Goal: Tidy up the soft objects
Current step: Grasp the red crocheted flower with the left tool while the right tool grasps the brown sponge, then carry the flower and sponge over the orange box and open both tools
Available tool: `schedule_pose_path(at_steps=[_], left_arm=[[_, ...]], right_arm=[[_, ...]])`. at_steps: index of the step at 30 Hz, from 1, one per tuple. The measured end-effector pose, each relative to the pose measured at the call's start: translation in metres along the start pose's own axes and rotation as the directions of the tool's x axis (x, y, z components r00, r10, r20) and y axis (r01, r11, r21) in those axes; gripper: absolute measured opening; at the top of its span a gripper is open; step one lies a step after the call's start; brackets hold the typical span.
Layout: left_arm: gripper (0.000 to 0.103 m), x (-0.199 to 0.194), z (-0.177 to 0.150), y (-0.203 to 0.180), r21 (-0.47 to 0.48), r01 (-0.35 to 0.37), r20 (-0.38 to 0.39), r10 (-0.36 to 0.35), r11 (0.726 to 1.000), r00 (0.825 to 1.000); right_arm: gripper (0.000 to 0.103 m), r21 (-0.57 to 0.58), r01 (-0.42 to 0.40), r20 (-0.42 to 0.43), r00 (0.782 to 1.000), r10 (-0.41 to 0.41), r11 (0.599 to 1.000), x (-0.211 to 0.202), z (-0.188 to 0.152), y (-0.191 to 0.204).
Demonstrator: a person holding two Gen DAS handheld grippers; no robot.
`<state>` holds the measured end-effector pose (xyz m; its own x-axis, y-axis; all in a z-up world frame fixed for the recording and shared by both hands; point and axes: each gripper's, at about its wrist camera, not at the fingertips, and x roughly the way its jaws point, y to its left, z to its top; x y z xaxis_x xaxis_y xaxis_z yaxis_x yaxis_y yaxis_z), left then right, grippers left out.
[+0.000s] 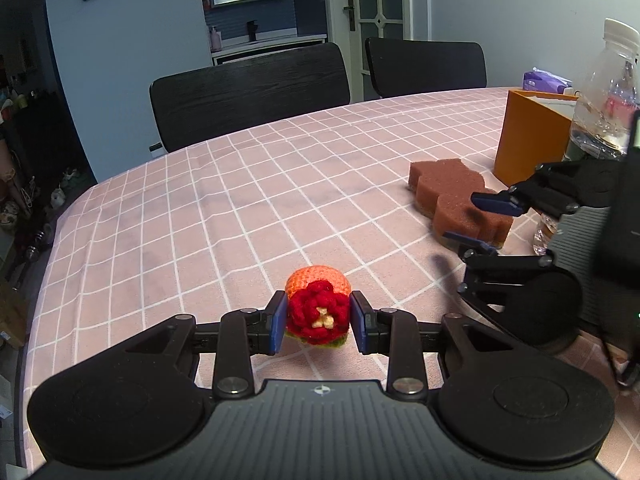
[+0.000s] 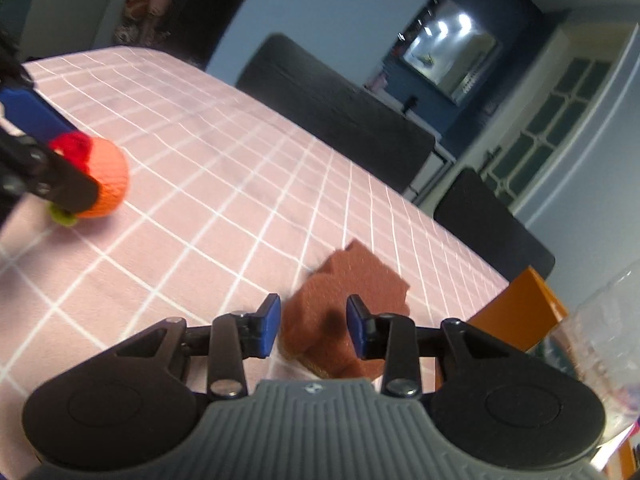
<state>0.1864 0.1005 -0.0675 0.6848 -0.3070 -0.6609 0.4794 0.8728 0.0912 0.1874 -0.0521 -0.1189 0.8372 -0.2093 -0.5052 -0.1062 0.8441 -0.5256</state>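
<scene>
A crocheted orange ball with a red flower face and a green edge hangs just above the pink checked tablecloth, pressed between the blue pads of my left gripper. The right wrist view shows that ball and the left gripper at far left. A brown wavy-edged sponge lies flat on the cloth at right. My right gripper straddles its near end. In the right wrist view the sponge lies between the right gripper pads, with a thin gap at the left pad, so it is open.
An orange box stands behind the sponge, a clear plastic bottle beside it and a purple tissue pack further back. Two black chairs line the table's far edge.
</scene>
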Motion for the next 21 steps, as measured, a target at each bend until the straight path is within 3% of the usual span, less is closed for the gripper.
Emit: schedule_pose_path(at_steps=[2, 7, 13, 21], left_arm=[[0.037, 0.001, 0.0, -0.002, 0.002, 0.006, -0.003, -0.006, 1.0, 1.0], [0.037, 0.001, -0.002, -0.004, 0.006, 0.015, -0.003, -0.015, 1.0, 1.0], [0.037, -0.005, -0.002, -0.006, 0.006, 0.017, -0.004, -0.017, 1.0, 1.0], [0.037, -0.021, -0.008, -0.014, -0.004, 0.01, -0.009, -0.01, 1.0, 1.0]], right_arm=[[0.035, 0.02, 0.004, -0.03, 1.0, -0.003, 1.0, 0.007, -0.001, -0.001], [0.024, 0.011, 0.023, -0.037, 0.999, -0.022, 1.0, 0.006, -0.002, 0.002], [0.018, -0.017, 0.015, -0.021, 1.0, -0.015, 1.0, 0.001, -0.003, 0.002], [0.018, 0.003, -0.097, 0.052, 0.994, 0.096, 0.995, -0.048, -0.004, 0.003]])
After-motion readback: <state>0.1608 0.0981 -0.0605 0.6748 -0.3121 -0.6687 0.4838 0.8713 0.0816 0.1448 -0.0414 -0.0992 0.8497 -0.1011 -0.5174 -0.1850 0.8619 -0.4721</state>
